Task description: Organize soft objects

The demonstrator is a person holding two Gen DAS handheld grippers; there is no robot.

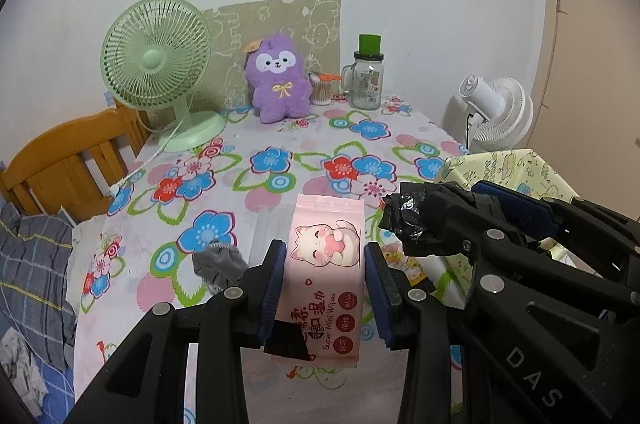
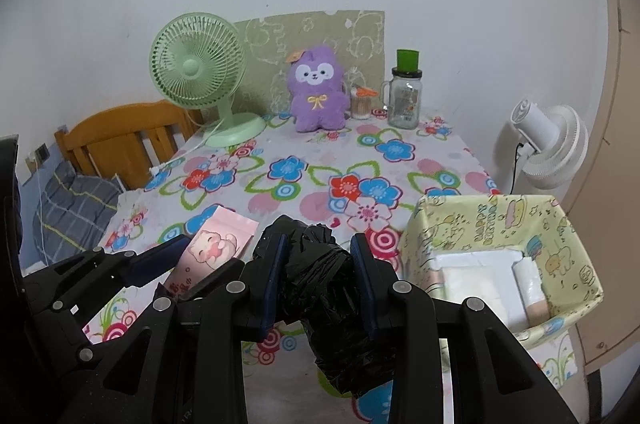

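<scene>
Open tablecloth ahead, box right, fan behind

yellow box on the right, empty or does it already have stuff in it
Not empty. The yellow box is open-topped, and the right wrist view shows white packs lying flat on its bottom and a small roll against one wall.

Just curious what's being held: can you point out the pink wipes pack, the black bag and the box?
wipes pack (image 1: 326, 264), left wrist view, on the cat picture.
black bag (image 2: 320, 268), right wrist view, on its crumpled middle.
box (image 2: 452, 224), right wrist view, on its patterned front wall.
</scene>
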